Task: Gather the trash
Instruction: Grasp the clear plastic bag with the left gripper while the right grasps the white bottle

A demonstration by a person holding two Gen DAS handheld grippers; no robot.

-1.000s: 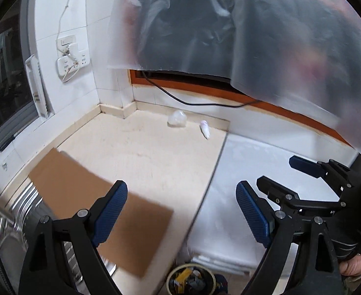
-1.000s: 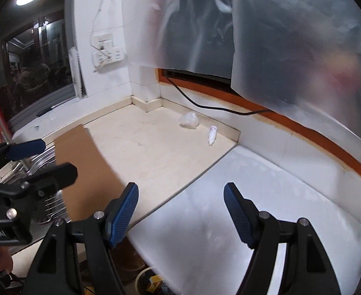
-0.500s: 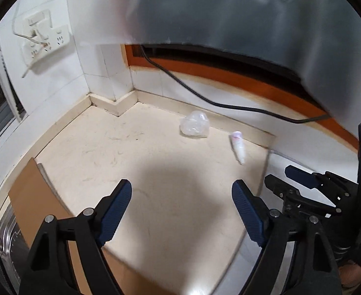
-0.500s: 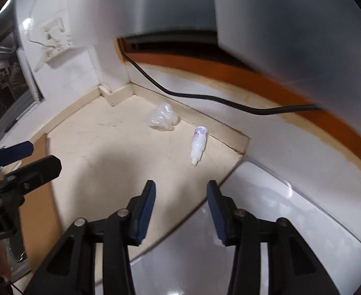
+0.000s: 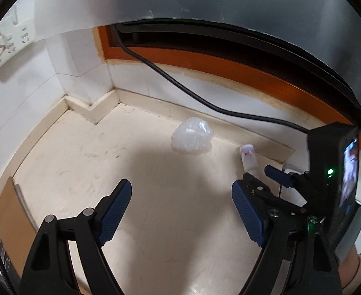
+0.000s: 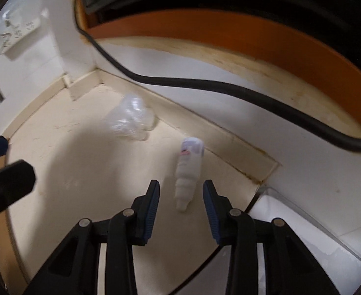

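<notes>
A crumpled clear plastic wrapper (image 5: 192,136) lies on the cream counter near the back wall; it also shows in the right wrist view (image 6: 131,120). A small white bottle (image 6: 187,169) lies on its side beside it, nozzle toward me, also seen in the left wrist view (image 5: 248,156). My right gripper (image 6: 181,194) is open, its fingers on either side of the bottle's nozzle end, not touching it. My left gripper (image 5: 180,199) is open wide and empty, a short way in front of the wrapper.
A black cable (image 5: 180,86) runs along the white tiled back wall under an orange window frame (image 5: 229,66). A brown cardboard sheet (image 5: 8,216) lies at the counter's left. A white raised surface (image 6: 315,245) adjoins the counter on the right. A wall socket (image 5: 11,41) is upper left.
Both grippers have moved forward toward the back wall. The right gripper has come up around the bottle's nozzle end; the left has neared the wrapper.
</notes>
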